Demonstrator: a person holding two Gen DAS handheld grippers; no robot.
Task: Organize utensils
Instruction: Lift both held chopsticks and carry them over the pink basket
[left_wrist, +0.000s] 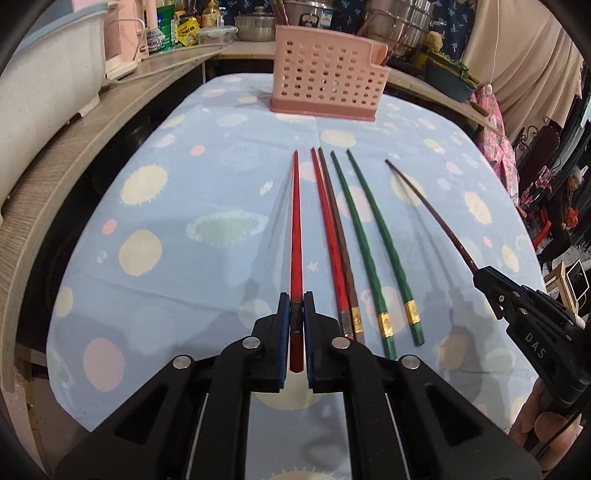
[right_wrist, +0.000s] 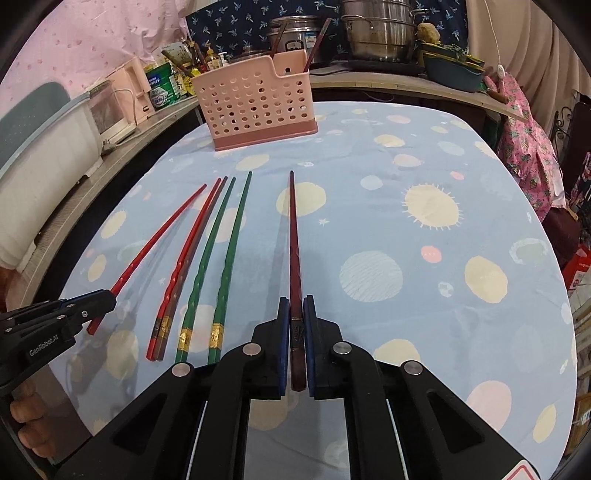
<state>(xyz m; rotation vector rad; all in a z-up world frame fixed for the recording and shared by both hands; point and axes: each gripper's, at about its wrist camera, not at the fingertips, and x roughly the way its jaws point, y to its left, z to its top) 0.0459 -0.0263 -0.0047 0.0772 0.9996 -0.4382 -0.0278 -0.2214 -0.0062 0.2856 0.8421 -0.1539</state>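
My left gripper (left_wrist: 296, 301) is shut on a red chopstick (left_wrist: 295, 221) and holds it just above the cloth; it also shows in the right wrist view (right_wrist: 99, 301). My right gripper (right_wrist: 295, 304) is shut on a dark brown chopstick (right_wrist: 293, 236), which also shows in the left wrist view (left_wrist: 428, 206). Between them on the cloth lie a red chopstick (left_wrist: 328, 229), a brown chopstick (left_wrist: 340, 236) touching it, and two green chopsticks (left_wrist: 365, 236). A pink perforated utensil holder (left_wrist: 327, 74) stands at the far end with some chopsticks in it.
The table is covered with a light blue spotted cloth (left_wrist: 166, 221). A wooden counter (left_wrist: 74, 122) curves along the left with a white tub, bottles and boxes. Steel pots (right_wrist: 380, 33) and a green basin (right_wrist: 456, 74) stand behind the table.
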